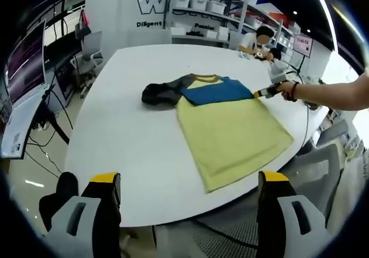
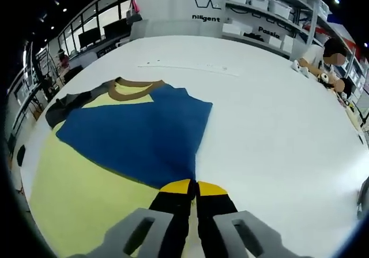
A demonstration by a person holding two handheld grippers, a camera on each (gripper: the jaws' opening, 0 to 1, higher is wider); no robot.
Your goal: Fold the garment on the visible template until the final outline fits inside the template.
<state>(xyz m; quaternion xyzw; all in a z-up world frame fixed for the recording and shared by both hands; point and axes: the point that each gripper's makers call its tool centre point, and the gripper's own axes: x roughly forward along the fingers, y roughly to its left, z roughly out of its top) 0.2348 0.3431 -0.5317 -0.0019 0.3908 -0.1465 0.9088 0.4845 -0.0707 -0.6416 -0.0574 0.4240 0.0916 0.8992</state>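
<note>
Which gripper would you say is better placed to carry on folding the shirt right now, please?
Right, probably. The right gripper is shut on the blue sleeve of the shirt, already mid-fold. The left gripper hangs open beyond the white table edge, touching nothing.

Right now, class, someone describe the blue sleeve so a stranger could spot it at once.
Start at the big white table and find the yellow T-shirt lying flat on it. The blue sleeve is folded across the chest below the brown collar, its corner pinched in the right tool; the other sleeve is dark grey.
</note>
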